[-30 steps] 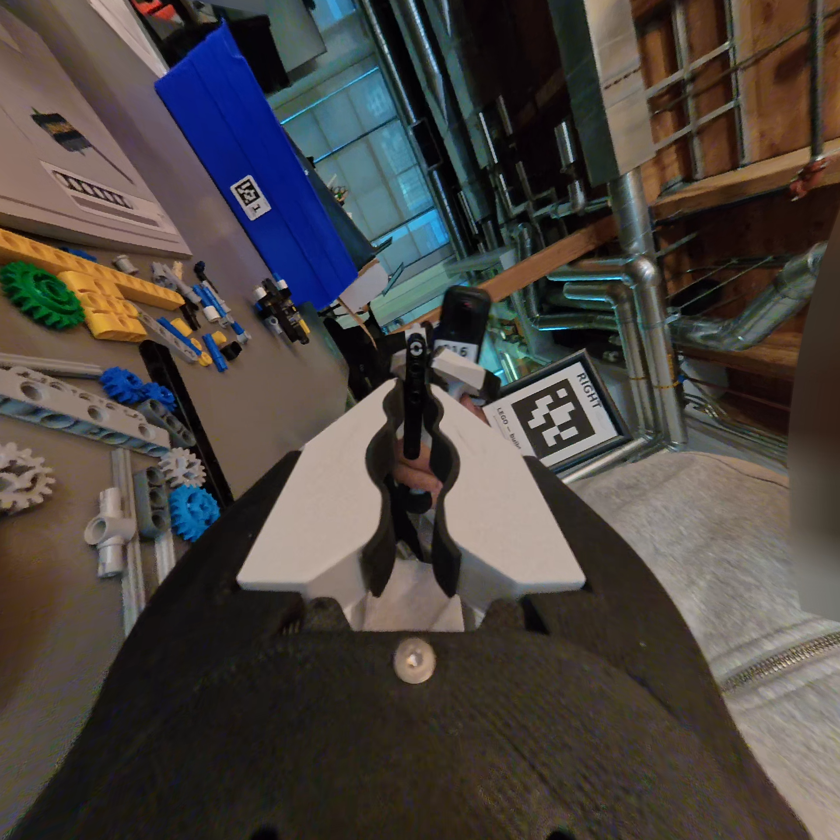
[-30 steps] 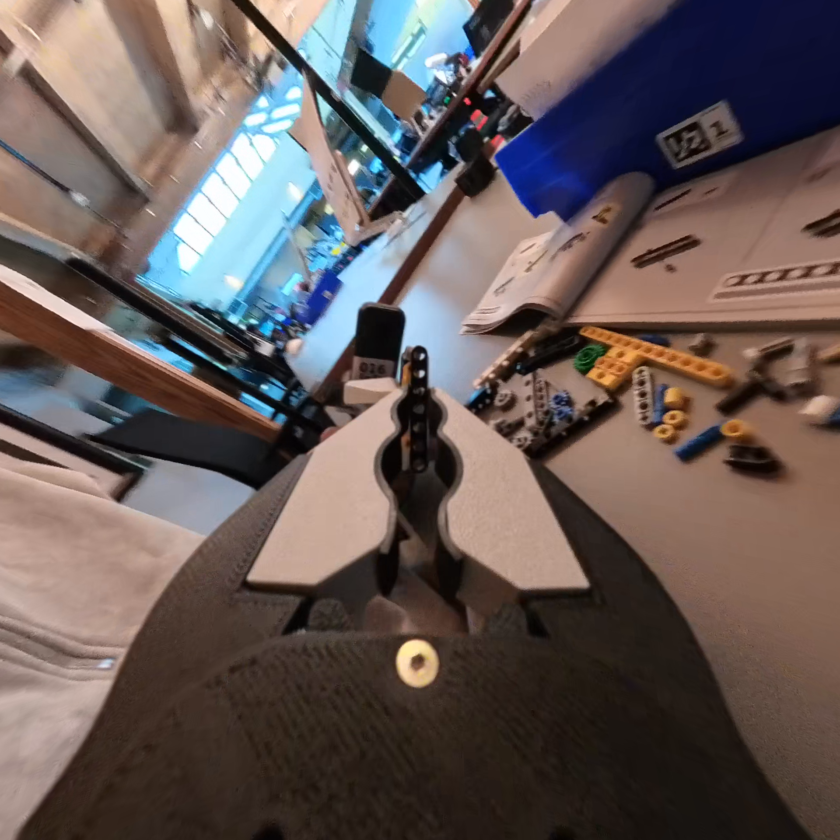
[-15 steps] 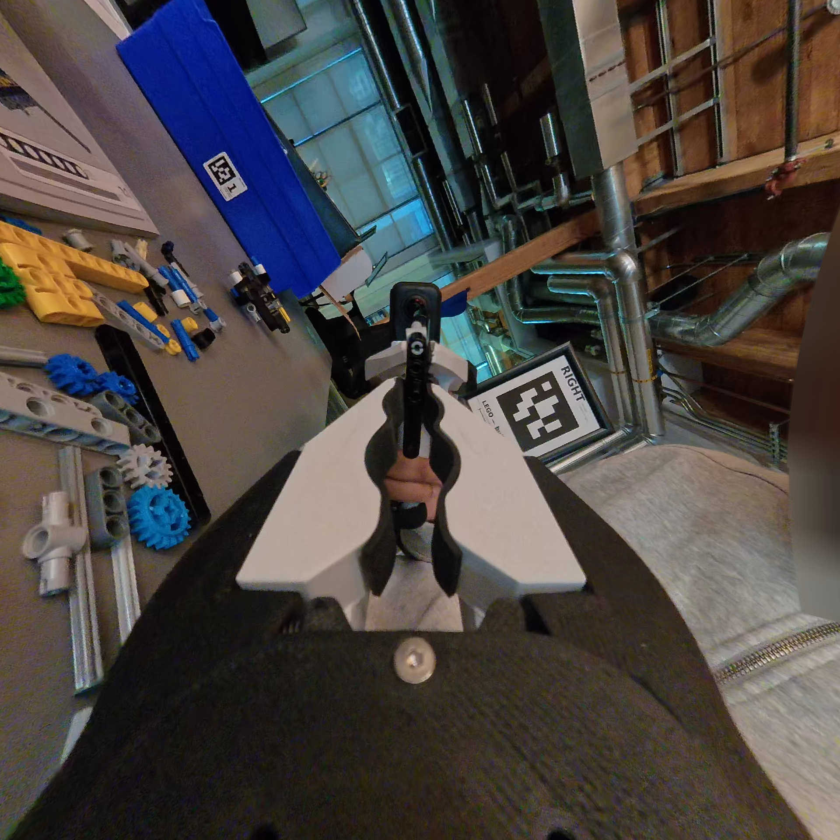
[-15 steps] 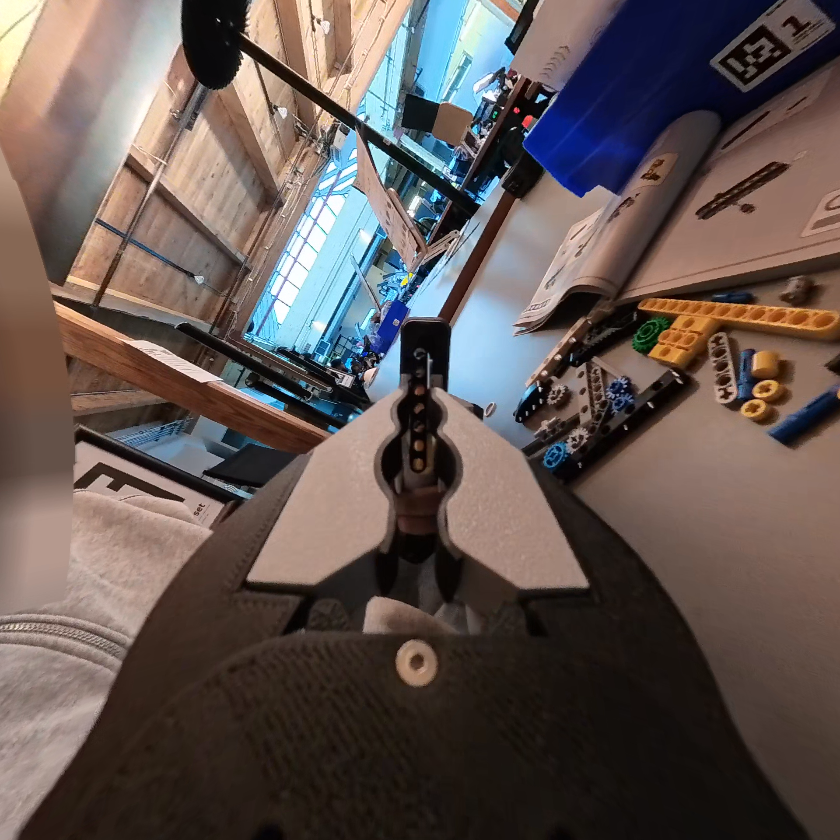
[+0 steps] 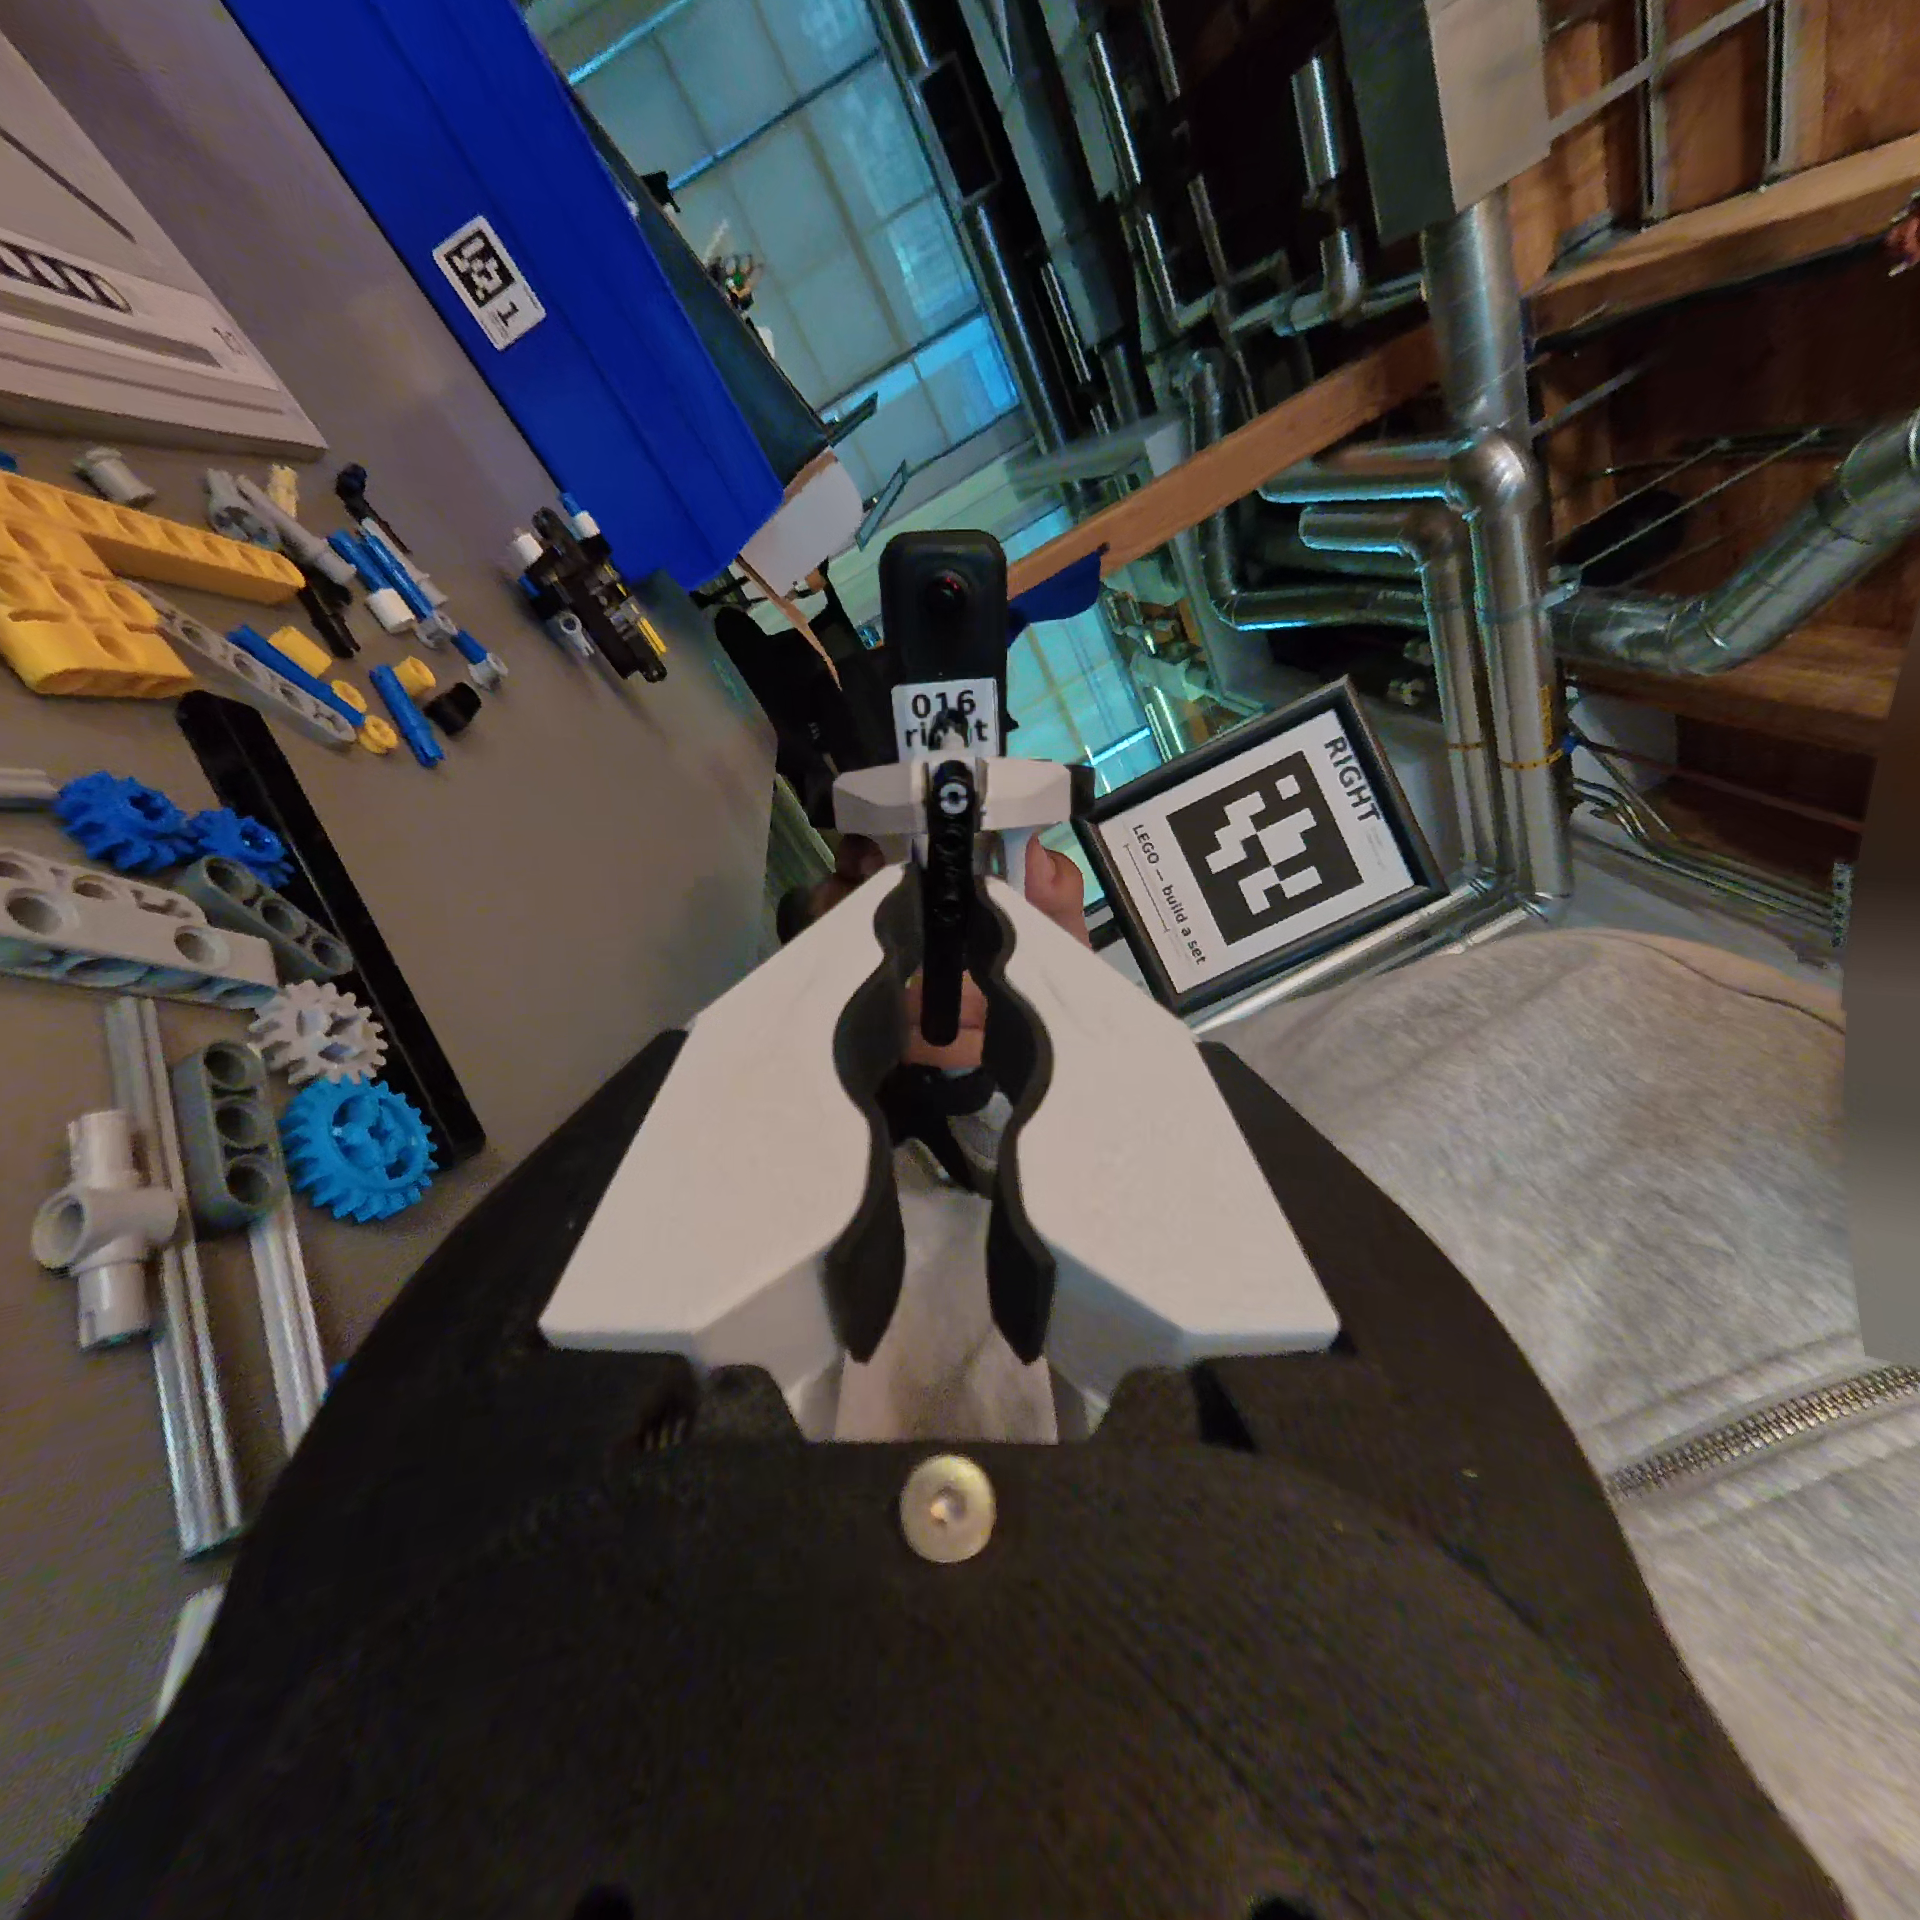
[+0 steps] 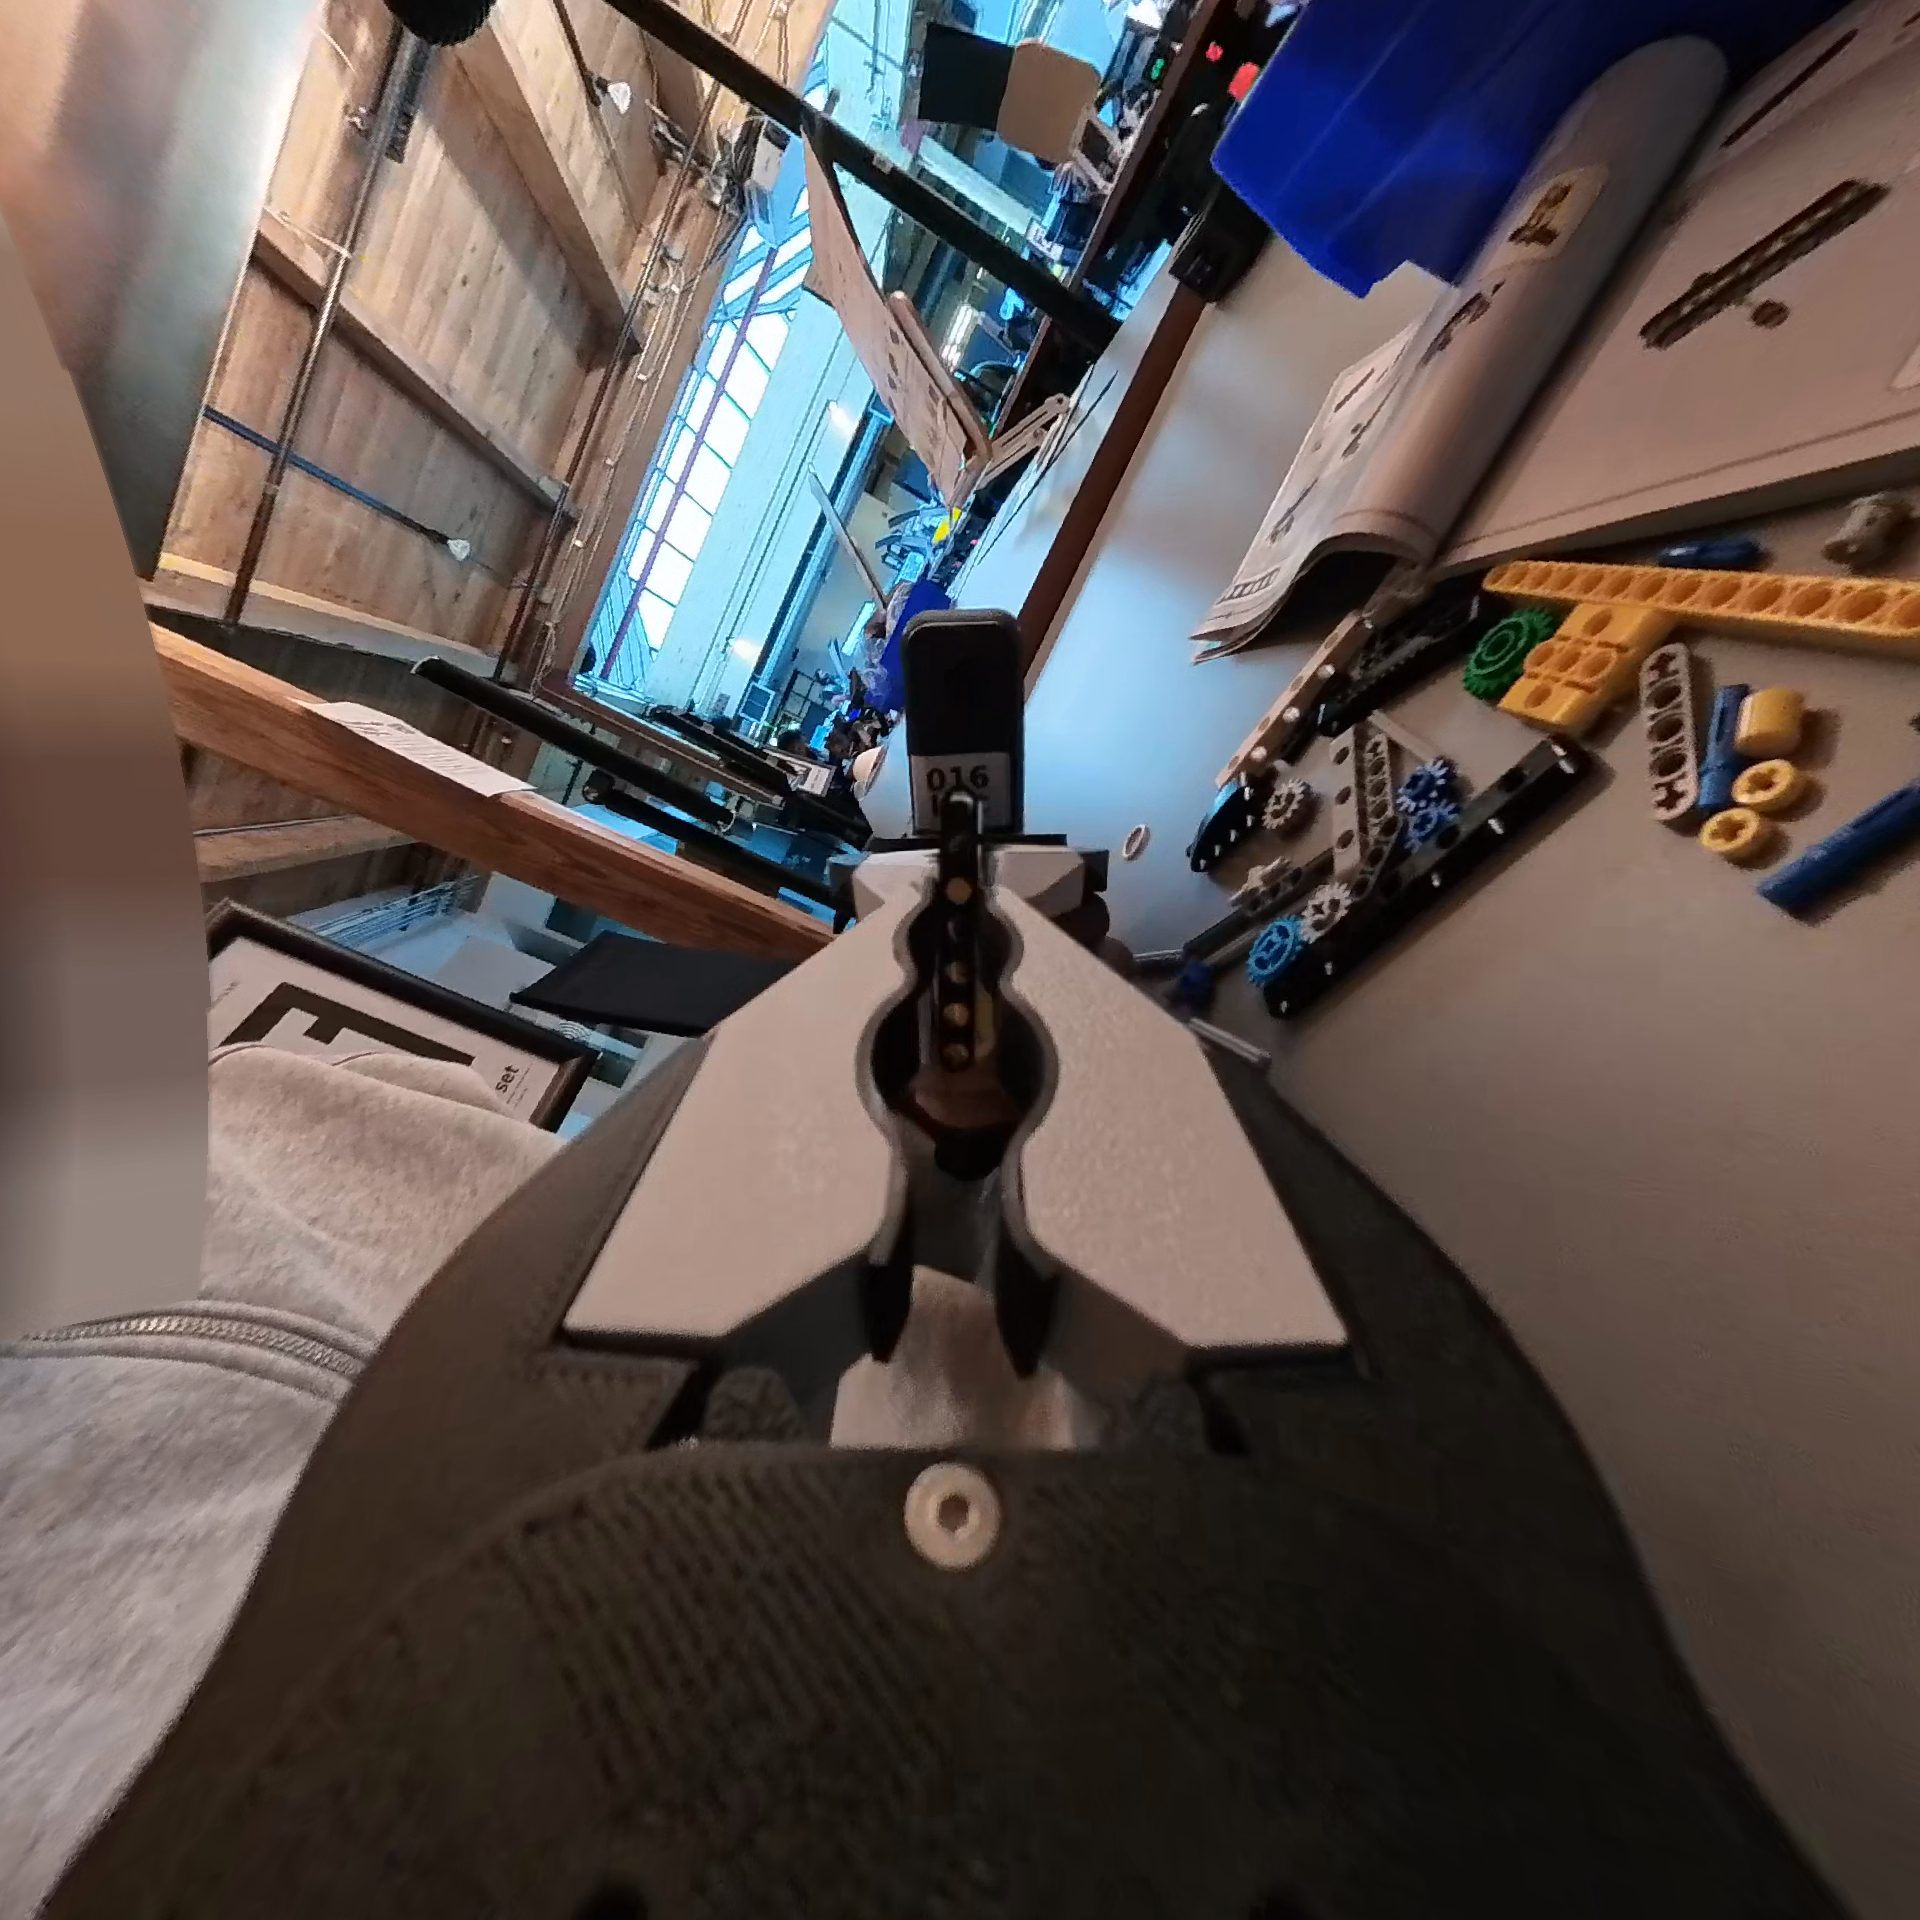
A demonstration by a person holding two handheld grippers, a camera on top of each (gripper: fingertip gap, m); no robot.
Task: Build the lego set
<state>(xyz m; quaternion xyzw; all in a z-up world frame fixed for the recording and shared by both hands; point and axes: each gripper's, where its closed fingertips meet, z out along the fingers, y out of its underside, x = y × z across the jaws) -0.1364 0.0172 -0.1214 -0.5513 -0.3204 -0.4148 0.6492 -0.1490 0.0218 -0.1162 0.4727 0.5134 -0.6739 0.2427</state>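
Observation:
My left gripper (image 5: 943, 883) is shut on a thin black lego piece (image 5: 941, 935) that sticks out forward, held in the air off the table edge. My right gripper (image 6: 958, 894) is shut on a black lego beam (image 6: 958, 987) with a row of holes. The two grippers face each other tip to tip; the right gripper shows in the left wrist view (image 5: 951, 800) and the left gripper in the right wrist view (image 6: 966, 862). The black pieces meet between them. I cannot tell whether they are joined.
Loose parts lie on the grey table (image 5: 582, 831): yellow beams (image 5: 135, 545), blue gears (image 5: 358, 1148), a grey beam (image 5: 104, 925), a long black beam (image 6: 1434, 862). An instruction booklet (image 6: 1455, 416), a blue bin (image 5: 499, 260) and a framed marker card (image 5: 1262, 842) stand around. A grey sleeve (image 5: 1558, 1195) is close. The grippers are tip to tip, or close to it.
Both grippers have swung to face each other head-on and come closer together, each still shut on its black piece. The table parts have slid sideways in both views.

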